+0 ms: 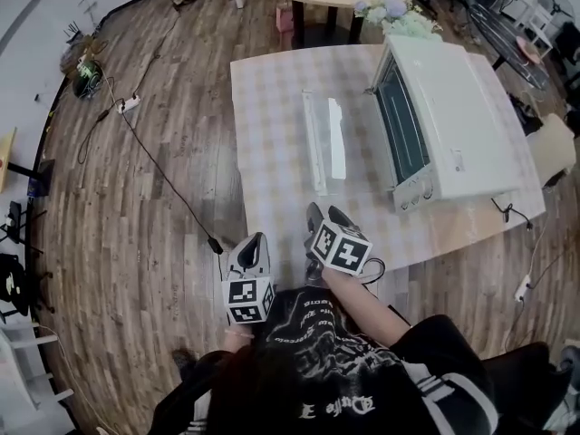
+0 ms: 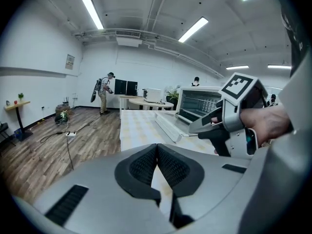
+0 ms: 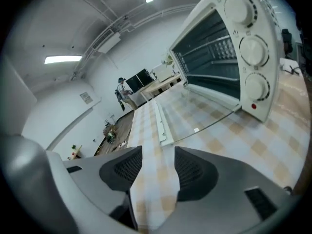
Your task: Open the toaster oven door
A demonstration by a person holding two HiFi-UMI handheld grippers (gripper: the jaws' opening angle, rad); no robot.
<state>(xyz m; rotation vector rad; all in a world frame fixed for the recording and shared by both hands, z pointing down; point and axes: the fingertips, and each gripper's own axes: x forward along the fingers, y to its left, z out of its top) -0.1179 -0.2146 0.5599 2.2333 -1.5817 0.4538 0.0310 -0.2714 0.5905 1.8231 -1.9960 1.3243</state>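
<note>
Right gripper is held at the near table edge with its jaws spread and nothing between them; left gripper, at its 8 o'clock in the head view, is seen with pads pressed together, empty. On the checked table the white toaster oven is set at 1 o'clock of the grippers, its glass door laid flat open at 12 o'clock
</note>
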